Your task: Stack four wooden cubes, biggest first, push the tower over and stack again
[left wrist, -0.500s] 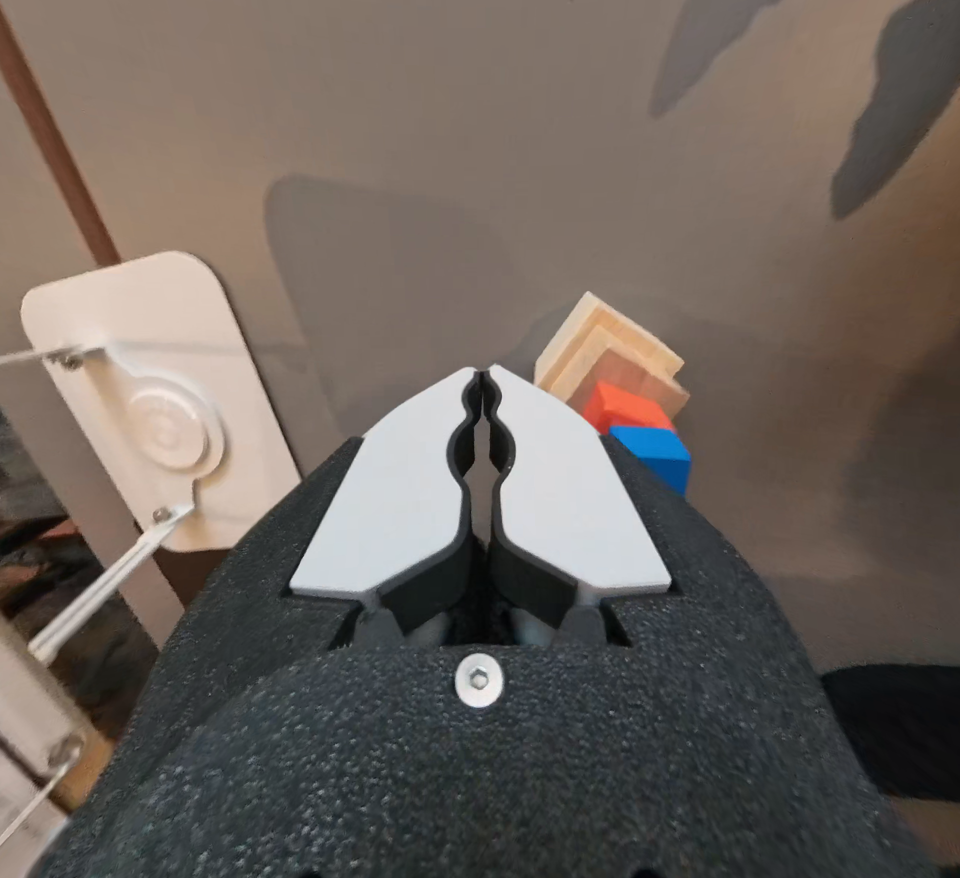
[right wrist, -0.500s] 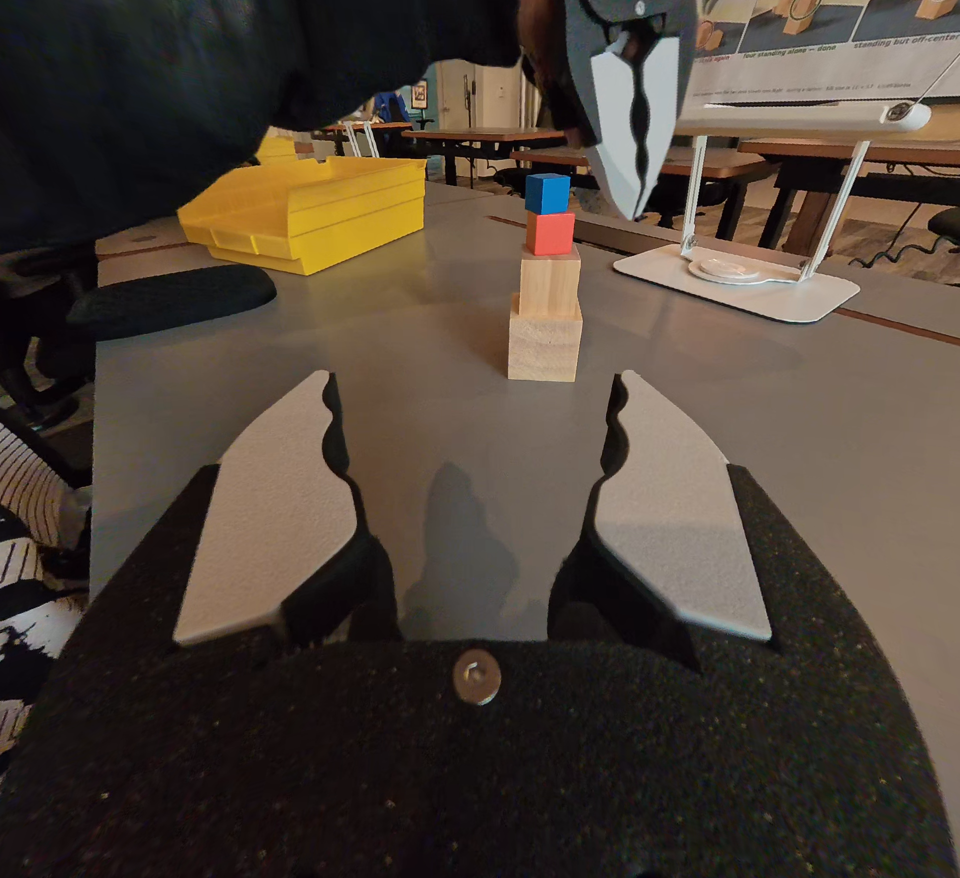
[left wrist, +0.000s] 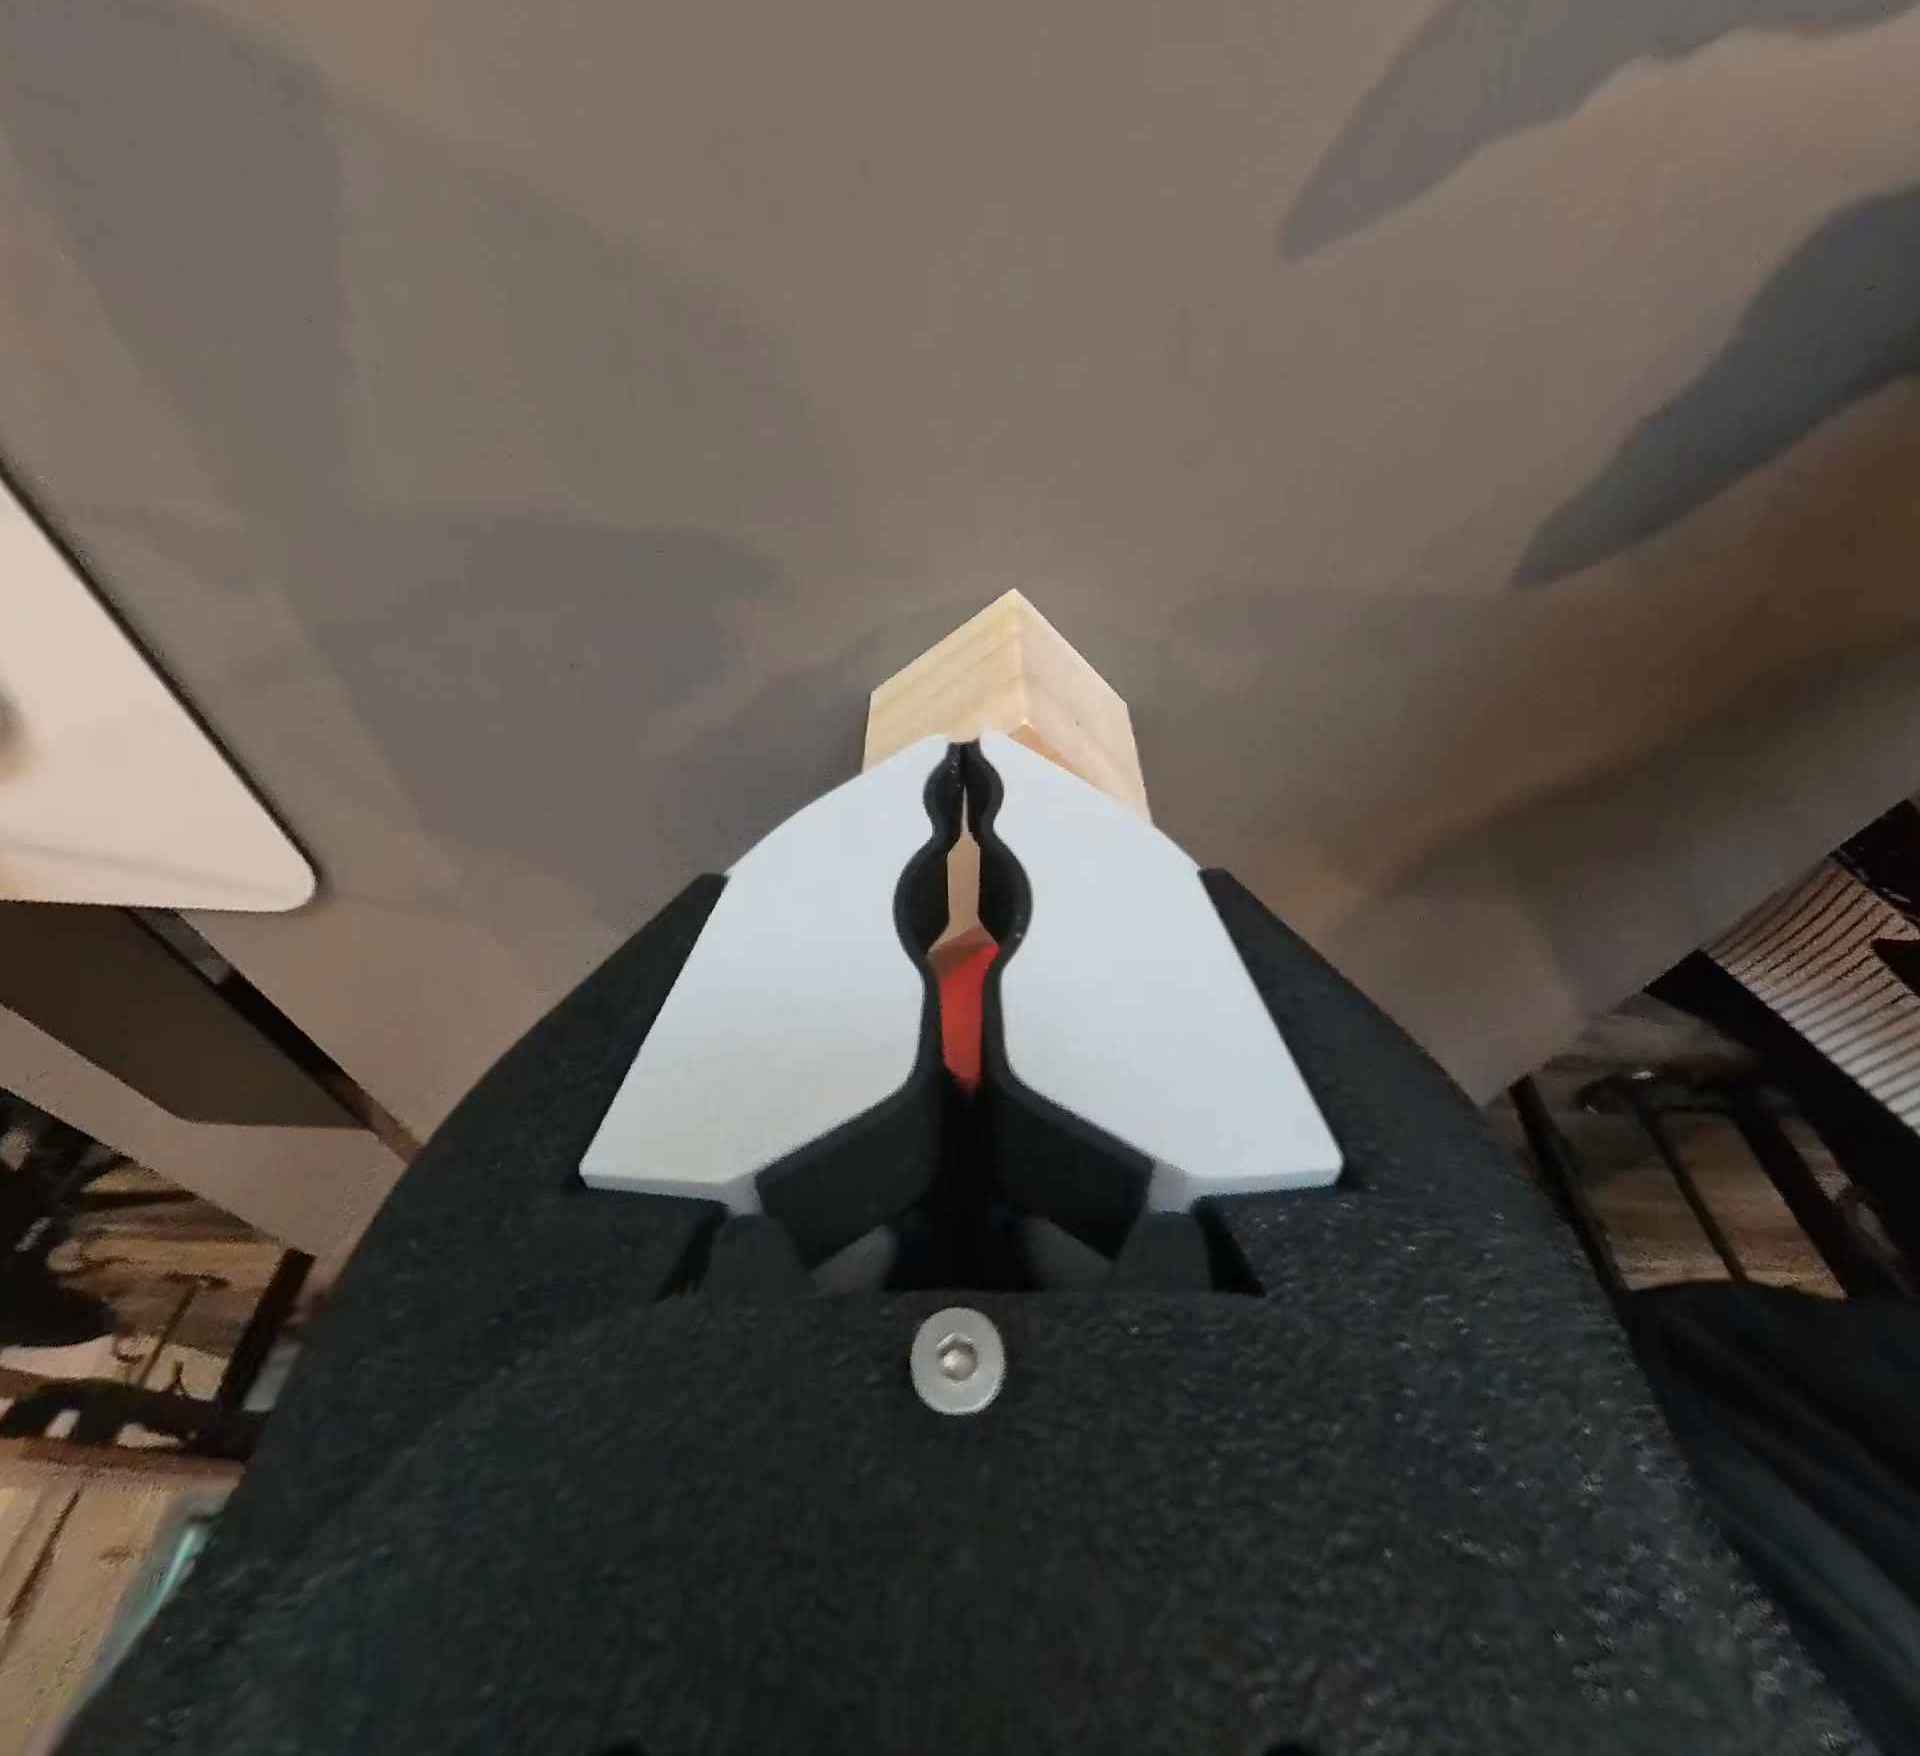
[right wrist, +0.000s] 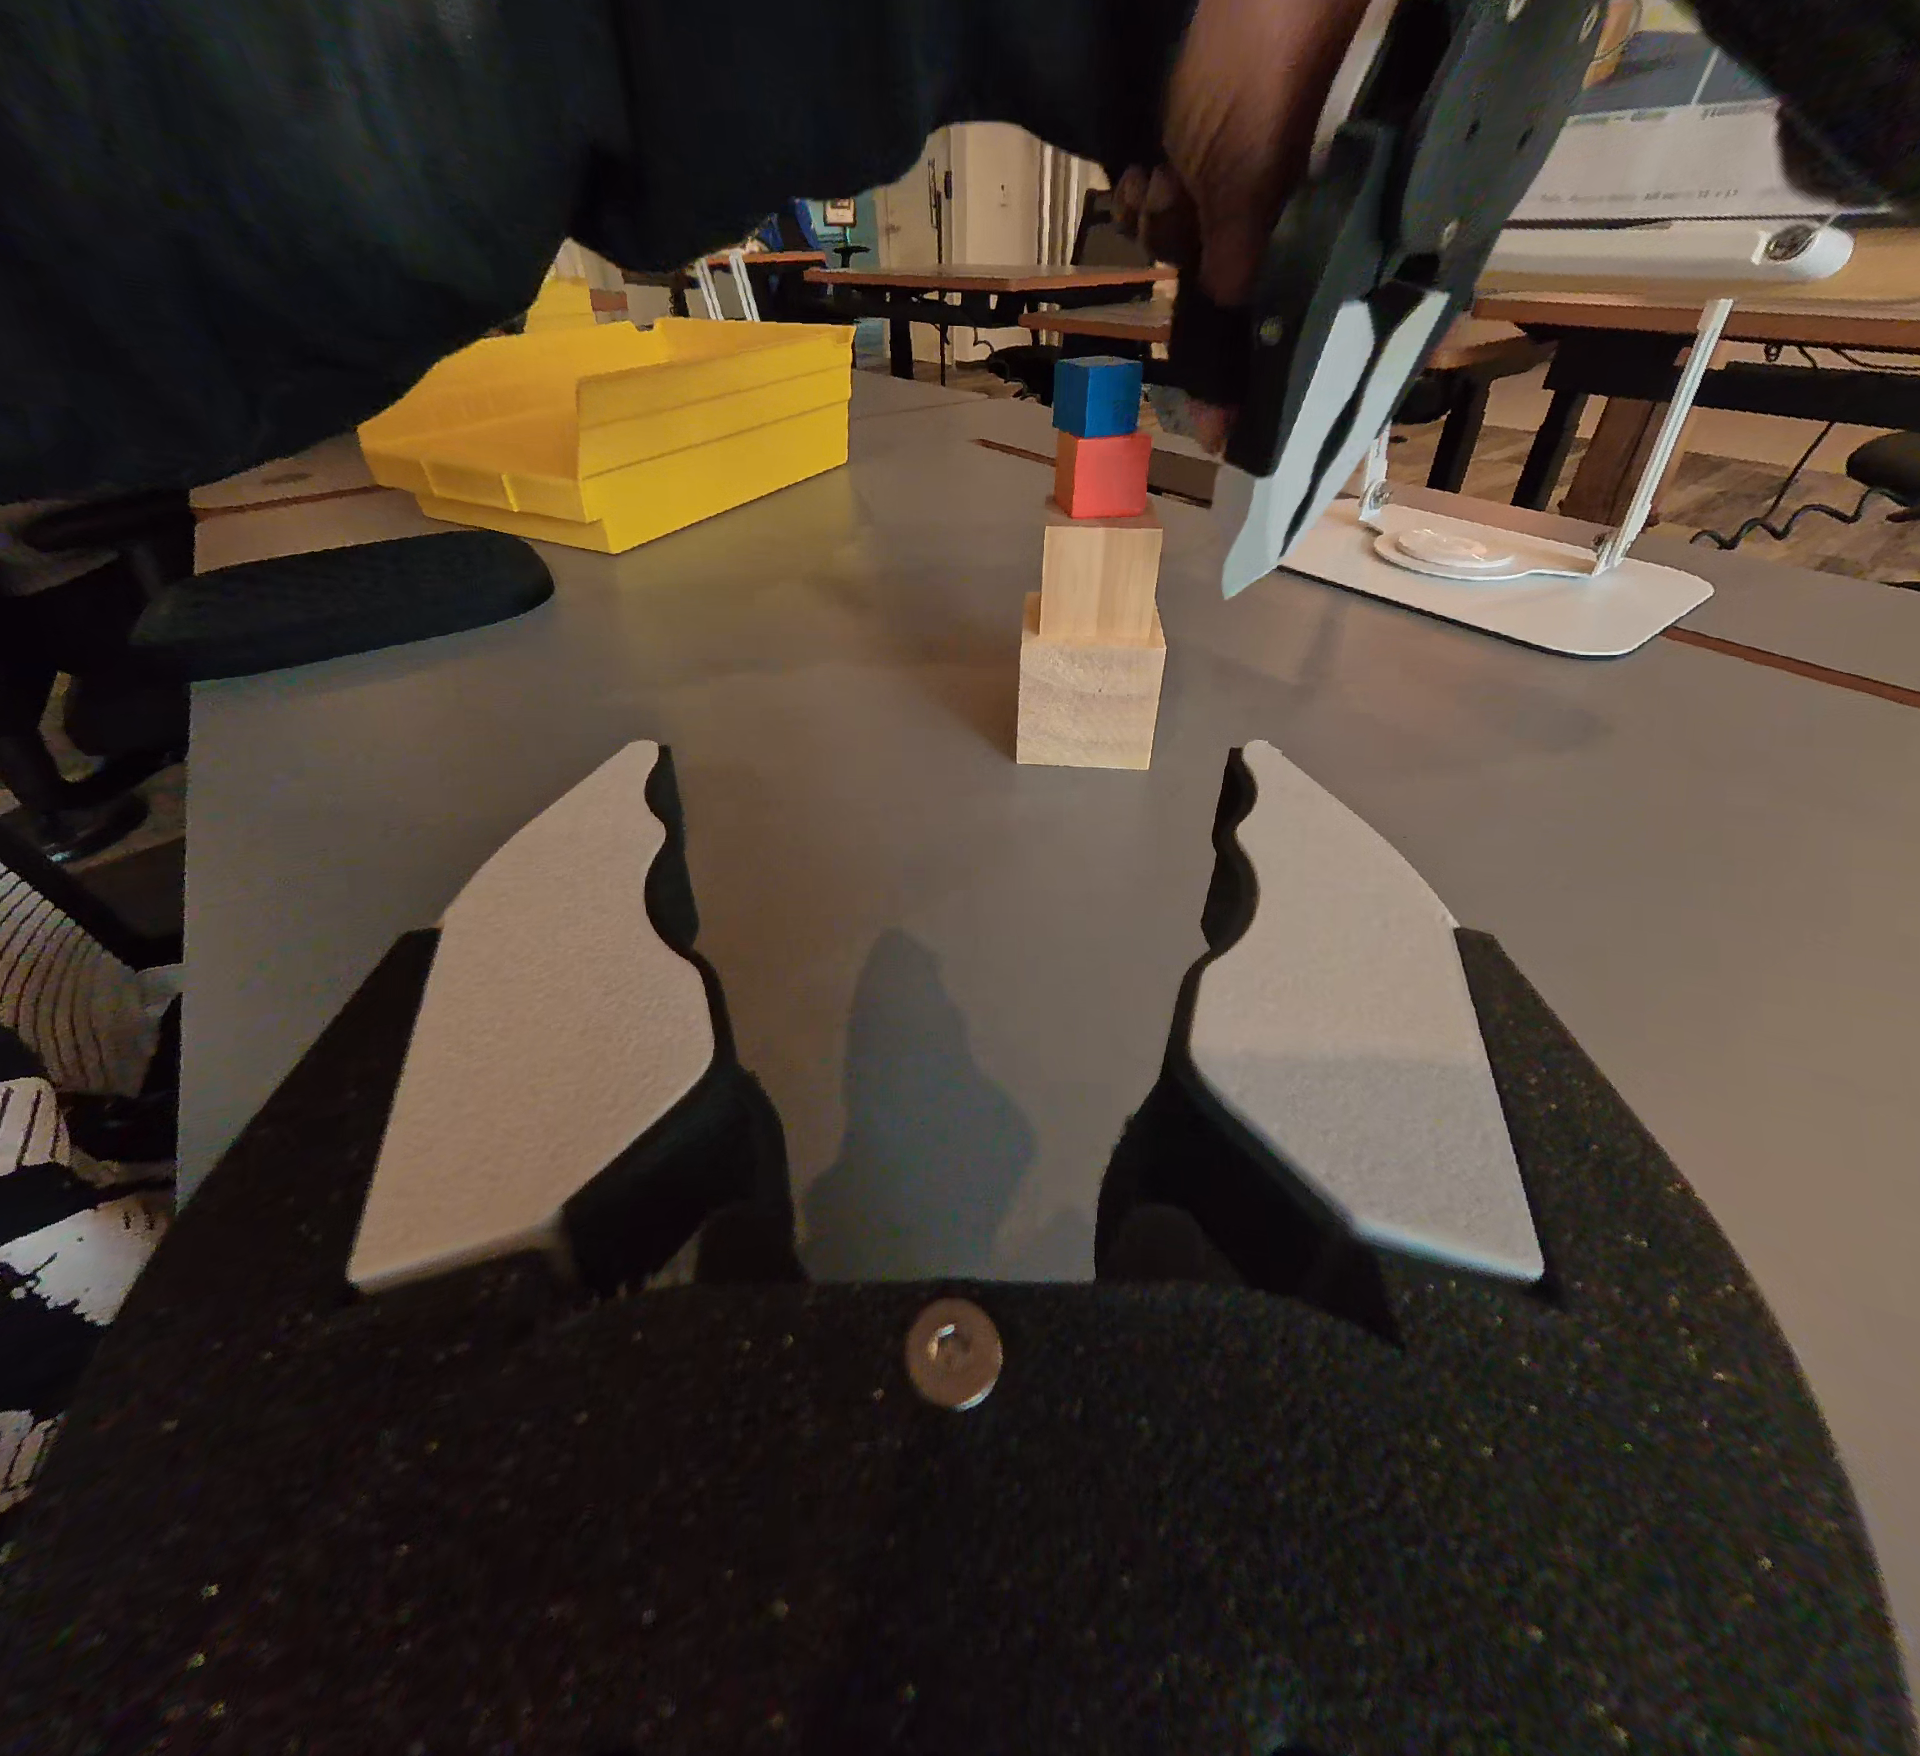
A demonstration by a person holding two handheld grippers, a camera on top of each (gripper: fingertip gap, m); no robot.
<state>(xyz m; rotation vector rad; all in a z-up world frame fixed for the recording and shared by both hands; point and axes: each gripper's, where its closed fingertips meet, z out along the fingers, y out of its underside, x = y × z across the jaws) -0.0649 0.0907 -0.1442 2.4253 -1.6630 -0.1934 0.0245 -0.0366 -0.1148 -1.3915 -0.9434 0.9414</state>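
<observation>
Hovering my clenched left gripper [right wrist: 1262,553] at the tower's [right wrist: 1096,563] 3 o'clock; right gripper [right wrist: 945,823] is sitting released at 6.

From my right wrist view, the tower stands just right of frame centre on the table [right wrist: 520,771]: the largest cube [right wrist: 1089,704] at the bottom, the second cube [right wrist: 1099,580] on it, the third cube [right wrist: 1103,474] on that, and the smallest cube [right wrist: 1096,395] on top. My left gripper [right wrist: 1262,553] hangs at upper right, tips beside the second cube, apart from it. A bin [right wrist: 665,439] lies at middle left, behind the tower; a pad [right wrist: 343,589] sits left of it, nearer me. A stand base [right wrist: 1496,574] lies at right, behind the left gripper. My right gripper [right wrist: 945,750] fills the lower frame, before the tower.
</observation>
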